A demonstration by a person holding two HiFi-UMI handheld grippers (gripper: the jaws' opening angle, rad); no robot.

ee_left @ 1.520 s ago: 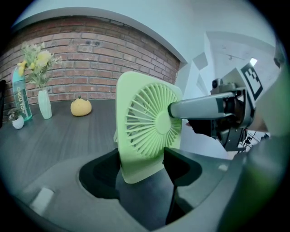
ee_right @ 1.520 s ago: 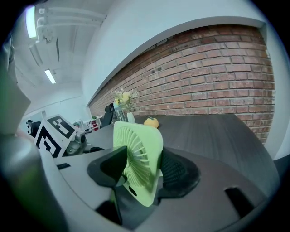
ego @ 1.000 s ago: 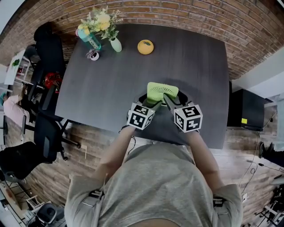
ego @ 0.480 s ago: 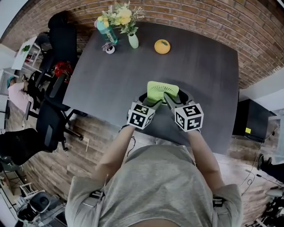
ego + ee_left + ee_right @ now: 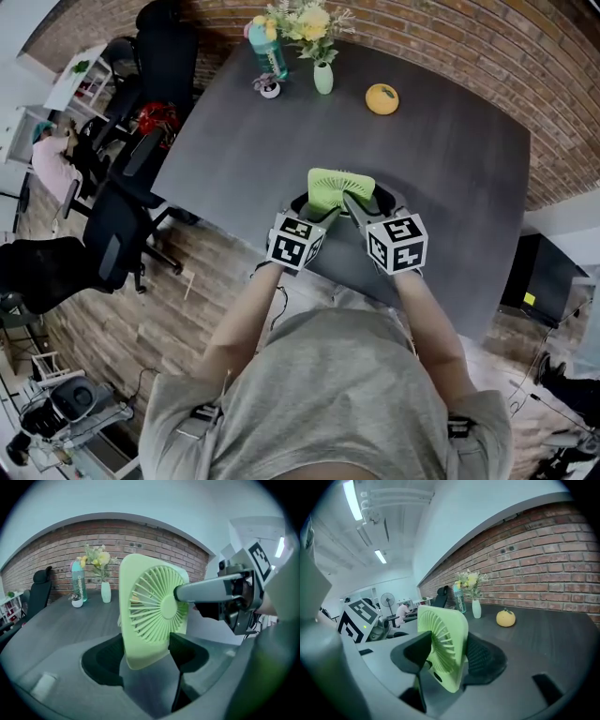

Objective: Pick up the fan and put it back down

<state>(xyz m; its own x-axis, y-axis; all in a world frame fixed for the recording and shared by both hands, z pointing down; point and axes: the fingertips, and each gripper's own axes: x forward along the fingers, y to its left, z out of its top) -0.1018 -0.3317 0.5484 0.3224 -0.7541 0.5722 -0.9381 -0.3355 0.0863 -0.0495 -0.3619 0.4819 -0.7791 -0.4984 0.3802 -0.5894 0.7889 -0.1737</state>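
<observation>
A light green square fan (image 5: 340,190) hangs just above the near edge of the dark grey table (image 5: 450,178), held between both grippers. My left gripper (image 5: 316,211) grips its left lower corner, and in the left gripper view the fan (image 5: 150,611) stands between the dark pads of that gripper (image 5: 145,653). My right gripper (image 5: 359,208) holds it from the right; the right gripper view shows that gripper (image 5: 450,656) with one pad on the fan's (image 5: 443,639) grille and the other on its back. Both grippers are shut on the fan.
At the table's far side stand a white vase of flowers (image 5: 322,75), a teal bottle (image 5: 270,52), a small pot (image 5: 270,89) and an orange fruit (image 5: 382,98). Black office chairs (image 5: 122,225) stand left of the table. A brick wall runs behind it.
Both grippers have carried the fan leftward along the table's near edge. The view swung with them, so the vase, bottle and orange slid right in the picture. Both grips are unchanged.
</observation>
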